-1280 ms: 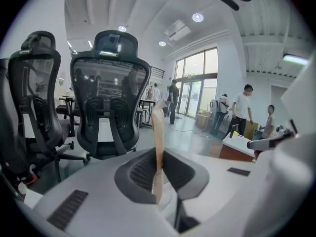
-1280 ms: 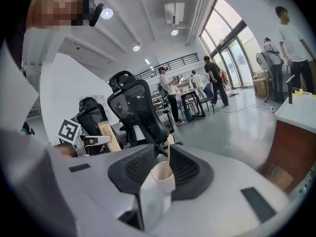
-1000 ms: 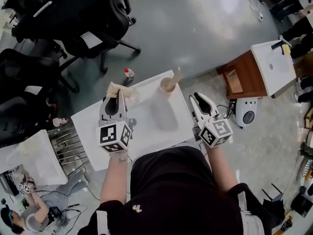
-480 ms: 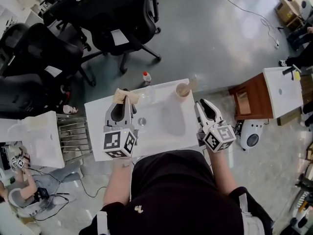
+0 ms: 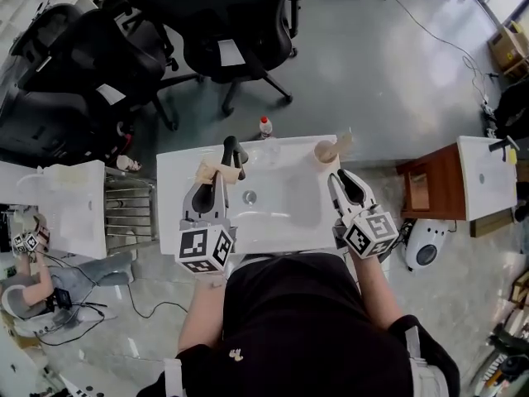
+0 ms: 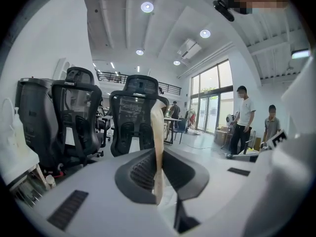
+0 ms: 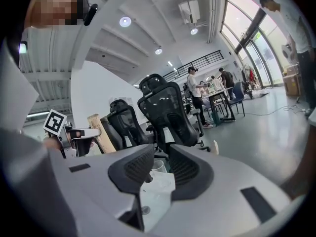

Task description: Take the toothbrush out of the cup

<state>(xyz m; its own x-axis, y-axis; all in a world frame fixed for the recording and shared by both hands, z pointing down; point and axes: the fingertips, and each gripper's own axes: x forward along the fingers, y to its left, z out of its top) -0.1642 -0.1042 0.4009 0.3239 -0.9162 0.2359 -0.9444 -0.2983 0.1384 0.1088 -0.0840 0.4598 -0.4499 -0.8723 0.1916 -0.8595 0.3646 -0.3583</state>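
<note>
My left gripper (image 5: 212,178) is shut on a pale wooden toothbrush (image 5: 207,170) and holds it above the left side of the white basin (image 5: 281,209). In the left gripper view the toothbrush (image 6: 157,132) stands upright, pinched between the dark pads (image 6: 143,174). A beige cup (image 5: 325,150) stands at the basin's back right corner with another pale stick (image 5: 343,141) leaning in it. My right gripper (image 5: 347,180) hovers just in front of that cup, open, with nothing between its jaws (image 7: 159,169). A clear glass (image 7: 158,165) shows beyond them.
A black faucet (image 5: 232,150) rises at the basin's back edge and a drain (image 5: 249,196) lies in the middle. Black office chairs (image 5: 240,40) stand beyond the basin, and a small bottle (image 5: 265,126) sits on the floor. A wire rack (image 5: 128,213) is on the left, a wooden cabinet (image 5: 426,188) on the right.
My left gripper has carried the toothbrush sideways and a little upward, and it now sits by the faucet. The right gripper has shifted slightly. Both grips look unchanged.
</note>
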